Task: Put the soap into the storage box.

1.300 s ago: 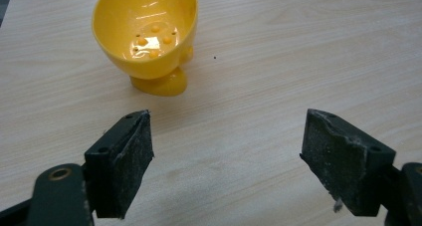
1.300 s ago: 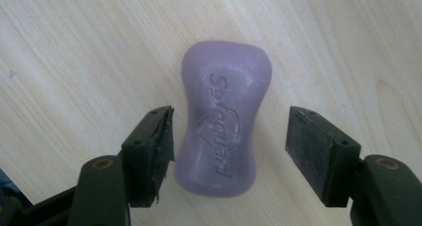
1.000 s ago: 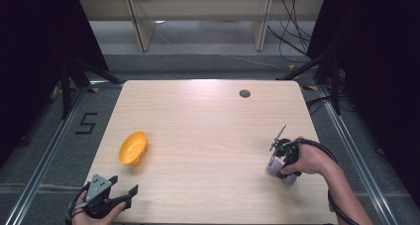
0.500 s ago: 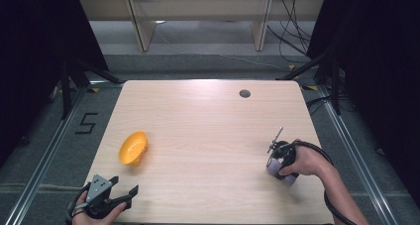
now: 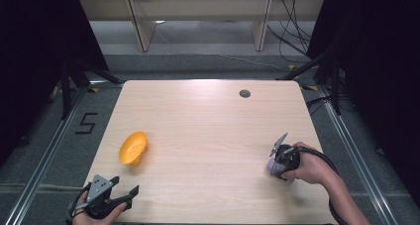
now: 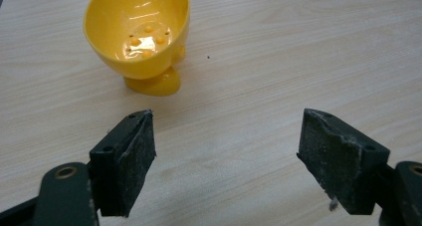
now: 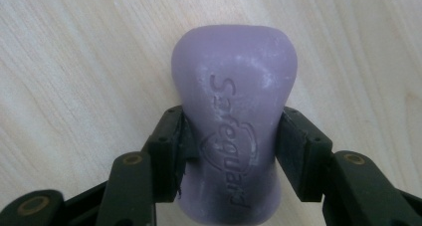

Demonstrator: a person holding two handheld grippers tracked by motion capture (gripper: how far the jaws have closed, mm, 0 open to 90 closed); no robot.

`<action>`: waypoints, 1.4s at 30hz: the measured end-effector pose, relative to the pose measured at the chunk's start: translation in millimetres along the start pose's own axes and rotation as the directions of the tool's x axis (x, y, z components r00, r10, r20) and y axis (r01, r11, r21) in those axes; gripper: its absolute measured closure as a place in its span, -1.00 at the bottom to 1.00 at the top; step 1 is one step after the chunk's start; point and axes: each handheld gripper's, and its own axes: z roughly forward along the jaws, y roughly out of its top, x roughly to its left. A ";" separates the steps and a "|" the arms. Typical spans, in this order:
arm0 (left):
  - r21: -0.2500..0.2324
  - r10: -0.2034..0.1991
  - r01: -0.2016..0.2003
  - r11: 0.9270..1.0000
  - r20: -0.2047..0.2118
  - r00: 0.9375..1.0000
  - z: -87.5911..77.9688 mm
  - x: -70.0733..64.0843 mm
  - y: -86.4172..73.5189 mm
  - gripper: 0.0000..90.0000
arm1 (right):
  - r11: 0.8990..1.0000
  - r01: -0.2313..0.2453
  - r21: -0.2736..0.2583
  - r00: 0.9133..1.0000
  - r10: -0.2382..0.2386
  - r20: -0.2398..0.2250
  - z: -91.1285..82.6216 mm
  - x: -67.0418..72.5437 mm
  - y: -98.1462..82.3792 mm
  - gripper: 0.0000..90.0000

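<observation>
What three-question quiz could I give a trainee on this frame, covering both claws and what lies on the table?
1. True or false: the right claw is shut on the purple soap bar.
2. Multiple choice: the left claw is (A) gripping the yellow cup, (B) open with bare table between its jaws, (C) shut on the soap.
3. Fill in: in the high view, the yellow cup sits on the wooden table toward the person's ____ side.

Key
1. True: both jaws press the sides of the bar, which bears a stamped brand name.
2. B: the cup stands ahead of the open jaws, untouched.
3. Left, ahead of the left claw.
</observation>
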 end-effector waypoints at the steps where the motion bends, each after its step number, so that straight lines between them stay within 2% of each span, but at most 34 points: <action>1: -0.005 -0.013 0.013 1.000 0.001 1.000 0.4 -0.9 -0.1 -0.52 | 1.000 0.000 0.000 1.000 0.000 0.000 0.0 0.0 0.0 0.11; 3: -0.003 0.001 -0.001 1.000 -0.003 1.000 -0.4 -0.1 0.2 -0.51 | 1.000 -0.012 -0.007 1.000 0.012 0.015 -2.4 2.7 -0.2 0.11; 4: -0.006 -0.002 0.002 1.000 0.001 1.000 -0.3 0.5 -0.3 -0.51 | 0.999 0.025 -0.029 0.999 -0.024 0.024 -3.1 3.4 0.0 0.11; 6: -0.007 -0.003 0.003 1.000 0.002 1.000 -0.3 0.5 -0.3 -0.51 | 1.000 0.016 -0.027 0.999 -0.015 0.032 -4.5 5.7 0.1 0.11; 7: -0.008 -0.003 0.003 1.000 0.002 1.000 -0.4 0.5 -0.3 -0.51 | 0.999 0.028 -0.034 0.999 -0.027 0.032 -4.4 6.0 0.5 0.11; 11: -0.007 -0.003 0.003 1.000 0.004 1.000 -0.6 0.7 -0.3 -0.51 | 0.998 0.026 -0.059 0.999 -0.023 0.046 -8.2 9.0 0.5 0.11; 13: -0.008 -0.004 0.004 1.000 0.004 1.000 -0.6 0.6 -0.3 -0.51 | 0.997 0.048 -0.068 0.998 -0.044 0.053 -9.7 9.5 1.4 0.11; 15: -0.008 -0.005 0.005 1.000 0.001 1.000 -1.0 0.5 -0.3 -0.51 | 0.996 0.047 -0.078 0.997 -0.042 0.072 -13.2 11.8 1.4 0.11; 16: -0.007 -0.005 0.006 1.000 0.002 1.000 -1.1 0.4 -0.2 -0.50 | 0.992 0.080 -0.096 0.994 -0.072 0.082 -15.7 12.9 2.0 0.11; 19: -0.008 -0.005 0.005 1.000 0.005 1.000 -1.0 0.4 -0.2 -0.50 | 0.992 0.070 -0.108 0.993 -0.059 0.099 -19.0 16.8 2.4 0.11; 24: -0.011 -0.009 0.009 1.000 -0.003 1.000 -0.5 -1.2 0.1 -0.50 | 0.985 0.084 -0.150 0.988 -0.062 0.144 -24.7 24.8 5.3 0.11; 26: -0.011 -0.009 0.009 1.000 -0.003 1.000 -0.6 -1.3 0.1 -0.50 | 0.984 0.089 -0.157 0.987 -0.065 0.148 -25.3 25.5 6.0 0.11; 27: -0.016 -0.009 0.009 1.000 0.005 1.000 -0.3 -0.6 0.0 -0.50 | 0.980 0.112 -0.168 0.983 -0.084 0.162 -26.4 26.3 7.5 0.11; 28: -0.022 -0.013 0.013 1.000 0.007 1.000 0.0 -0.7 0.0 -0.49 | 0.979 0.100 -0.176 0.983 -0.071 0.167 -28.1 28.2 8.1 0.11; 30: -0.022 -0.017 0.017 1.000 0.009 1.000 0.1 -0.8 0.2 -0.48 | 0.973 0.127 -0.193 0.976 -0.088 0.198 -30.7 32.2 11.1 0.11; 31: -0.017 -0.014 0.014 1.000 0.006 1.000 -0.3 -1.1 0.6 -0.48 | 0.973 0.127 -0.193 0.976 -0.088 0.198 -30.7 32.2 11.1 0.11; 33: -0.022 -0.015 0.016 1.000 0.017 1.000 -0.1 -2.2 0.8 -0.47 | 0.967 0.144 -0.211 0.971 -0.097 0.220 -32.3 36.7 13.4 0.11; 35: -0.022 -0.012 0.012 1.000 0.019 1.000 -0.2 -2.2 1.0 -0.47 | 0.969 0.132 -0.210 0.971 -0.084 0.224 -32.8 39.4 13.8 0.11; 36: -0.022 -0.014 0.015 1.000 0.022 1.000 -0.2 -2.6 1.1 -0.47 | 0.961 0.156 -0.227 0.965 -0.099 0.241 -31.5 41.6 15.3 0.11; 38: -0.019 -0.016 0.016 1.000 0.021 1.000 -0.6 -4.1 1.6 -0.46 | 0.960 0.171 -0.223 0.963 -0.115 0.243 -31.6 42.2 16.0 0.11; 39: -0.022 -0.022 0.023 1.000 0.030 0.999 -0.1 -4.9 1.6 -0.46 | 0.955 0.183 -0.232 0.958 -0.120 0.260 -30.7 43.4 16.4 0.11; 40: -0.024 -0.020 0.021 0.999 0.043 0.999 0.3 -5.2 1.9 -0.46 | 0.955 0.182 -0.234 0.954 -0.114 0.277 -30.3 46.6 16.1 0.11; 41: -0.020 -0.031 0.033 0.999 0.052 0.998 0.1 -6.6 2.3 -0.46 | 0.955 0.182 -0.234 0.954 -0.114 0.277 -30.3 46.6 16.1 0.11; 42: -0.023 -0.039 0.041 0.999 0.069 0.997 0.4 -7.7 3.0 -0.46 | 0.945 0.213 -0.250 0.946 -0.135 0.295 -29.1 47.5 17.0 0.11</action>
